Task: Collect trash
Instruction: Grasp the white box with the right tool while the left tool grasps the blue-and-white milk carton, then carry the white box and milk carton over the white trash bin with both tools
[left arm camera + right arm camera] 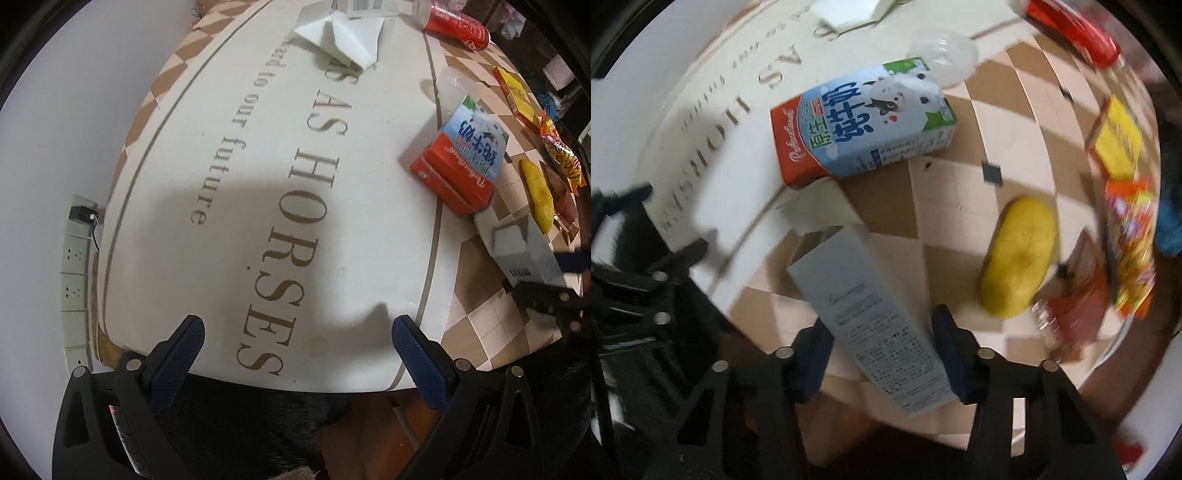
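My right gripper (881,345) is shut on a grey carton box (871,317), held tilted above the table's near edge; the box also shows in the left wrist view (524,247). A blue and red milk carton (864,125) lies on its side just beyond it, and shows in the left wrist view too (461,158). My left gripper (297,343) is open and empty over the white part of the tablecloth (229,229). A red can (454,22) and crumpled white paper (343,37) lie at the far side.
A clear plastic cup (945,55), a yellow sponge-like piece (1019,254), a yellow box (1115,140) and colourful snack wrappers (1130,240) lie on the checked cloth at the right. A wall power strip (75,266) is at the left.
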